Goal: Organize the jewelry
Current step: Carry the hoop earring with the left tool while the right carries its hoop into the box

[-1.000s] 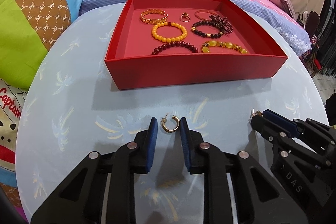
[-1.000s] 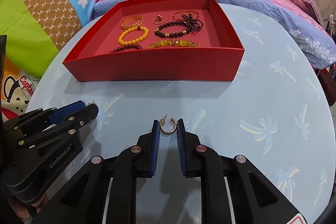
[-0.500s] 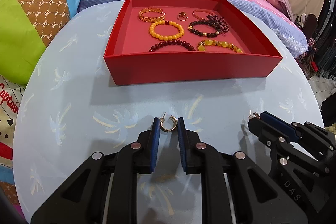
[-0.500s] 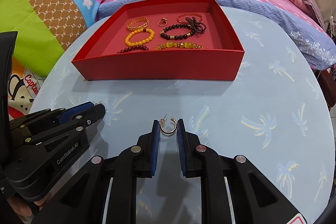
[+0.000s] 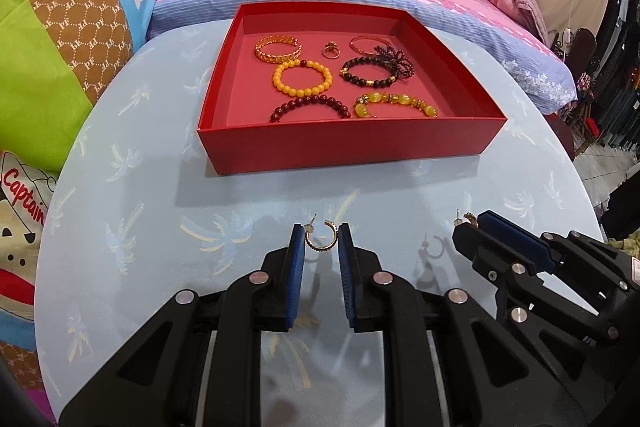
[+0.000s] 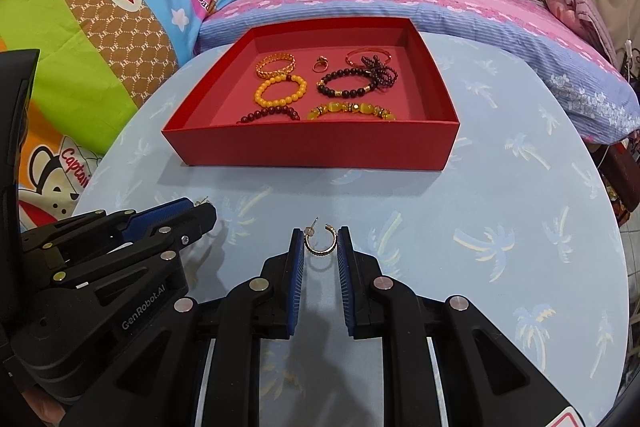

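Earrings: left gripper [image 5: 321, 245] and right gripper [image 6: 320, 243] each apparently pinch one hoop; carry level over red tray [image 5: 344, 147], then open jaws low.

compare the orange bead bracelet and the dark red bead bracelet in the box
The orange bracelet has light amber-orange beads; the dark red bracelet has deep maroon ones. The orange one shows whole as a closed ring, while the dark red one shows only as an arc, its near part hidden behind the red box wall. The orange one lies farther back. Both are beaded and lie flat.
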### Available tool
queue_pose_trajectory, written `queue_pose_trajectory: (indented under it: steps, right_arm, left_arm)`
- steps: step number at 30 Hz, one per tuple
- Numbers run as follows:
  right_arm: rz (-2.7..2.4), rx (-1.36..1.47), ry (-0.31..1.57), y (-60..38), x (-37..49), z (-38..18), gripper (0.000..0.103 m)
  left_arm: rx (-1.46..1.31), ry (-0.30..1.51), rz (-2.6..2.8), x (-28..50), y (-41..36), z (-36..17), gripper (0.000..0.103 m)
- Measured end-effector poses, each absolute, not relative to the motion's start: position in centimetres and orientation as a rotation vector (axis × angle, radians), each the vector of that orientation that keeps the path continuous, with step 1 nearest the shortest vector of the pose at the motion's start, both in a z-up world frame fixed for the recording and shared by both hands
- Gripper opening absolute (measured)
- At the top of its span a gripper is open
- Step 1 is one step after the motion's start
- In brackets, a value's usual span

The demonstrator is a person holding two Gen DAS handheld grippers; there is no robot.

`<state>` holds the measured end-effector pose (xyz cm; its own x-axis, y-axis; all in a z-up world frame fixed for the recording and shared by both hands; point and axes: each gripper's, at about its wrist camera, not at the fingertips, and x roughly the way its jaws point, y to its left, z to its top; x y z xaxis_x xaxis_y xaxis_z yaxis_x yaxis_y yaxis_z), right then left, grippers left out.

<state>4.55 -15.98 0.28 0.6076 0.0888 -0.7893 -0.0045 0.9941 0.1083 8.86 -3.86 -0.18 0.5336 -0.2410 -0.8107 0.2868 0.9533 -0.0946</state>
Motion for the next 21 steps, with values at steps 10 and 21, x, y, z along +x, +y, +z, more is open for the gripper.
queue_pose_trajectory:
  steps: [10,21]
  right_arm:
    - [0.06,0.101,0.876,-15.9,3.9,2.1,0.016]
    - [0.061,0.098,0.85,-16.0,4.4,3.3,0.016]
  left_arm:
    - [0.049,0.932,-0.328,8.1,-4.1,1.4,0.017]
    - [0.045,0.912,-0.332,8.5,-4.3,2.6,0.017]
